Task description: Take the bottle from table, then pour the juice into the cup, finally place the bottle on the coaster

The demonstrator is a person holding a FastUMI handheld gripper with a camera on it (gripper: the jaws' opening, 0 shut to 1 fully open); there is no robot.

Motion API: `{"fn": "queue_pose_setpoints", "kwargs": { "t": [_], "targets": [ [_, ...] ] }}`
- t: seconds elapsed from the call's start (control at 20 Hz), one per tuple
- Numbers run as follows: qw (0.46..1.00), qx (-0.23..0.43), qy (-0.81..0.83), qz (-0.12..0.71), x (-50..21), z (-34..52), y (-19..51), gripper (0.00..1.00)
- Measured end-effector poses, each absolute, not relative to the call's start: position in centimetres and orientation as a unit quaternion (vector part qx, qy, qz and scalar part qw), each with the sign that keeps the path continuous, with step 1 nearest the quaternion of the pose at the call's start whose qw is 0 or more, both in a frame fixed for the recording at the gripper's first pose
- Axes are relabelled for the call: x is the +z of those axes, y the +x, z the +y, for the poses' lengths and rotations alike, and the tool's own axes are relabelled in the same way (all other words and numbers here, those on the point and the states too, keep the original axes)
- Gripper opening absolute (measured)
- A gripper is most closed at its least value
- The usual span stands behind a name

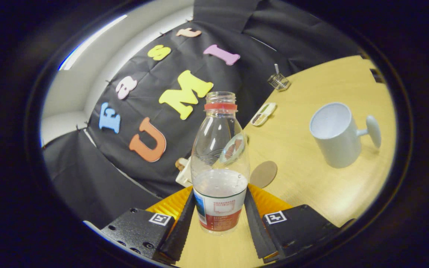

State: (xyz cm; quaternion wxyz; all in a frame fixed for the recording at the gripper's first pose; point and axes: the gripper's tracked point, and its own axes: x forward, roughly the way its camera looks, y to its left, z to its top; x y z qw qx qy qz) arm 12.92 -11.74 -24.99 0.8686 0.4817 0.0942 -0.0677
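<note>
A clear plastic bottle with a red neck ring and no cap stands between my fingers. Clear liquid fills its lower part, down to the red and white label. My gripper is shut on the bottle, with the black pads pressing its labelled base from both sides. A white cup stands on the wooden table beyond the fingers to the right, its mouth open and its handle pointing away from the bottle. The round brown coaster lies flat just behind the bottle, between it and the cup.
A small flat packet lies further back on the table, and a small clear holder stands near the far edge by the black cloth wall. A white object sits just behind the bottle on the left, at the table's edge.
</note>
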Motion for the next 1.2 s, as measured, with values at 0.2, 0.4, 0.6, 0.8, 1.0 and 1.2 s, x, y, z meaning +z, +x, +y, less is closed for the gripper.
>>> {"fn": "queue_pose_setpoints", "kwargs": {
  "t": [0.2, 0.4, 0.6, 0.8, 1.0, 1.2],
  "targets": [
    [0.822, -0.073, 0.558, 0.083, -25.5, -11.4, 13.1, 0.76],
    [0.779, -0.081, 0.617, 0.072, -25.9, -11.8, 12.3, 0.76],
    [0.744, -0.081, 0.66, 0.067, -26.6, -12.0, 12.4, 0.76],
    [0.717, -0.084, 0.69, 0.052, -26.9, -12.4, 12.4, 0.76],
    [0.71, -0.089, 0.697, 0.047, -26.7, -13.2, 12.6, 0.76],
    [0.695, -0.088, 0.713, 0.035, -26.0, -13.9, 13.0, 0.76]
  ]
}}
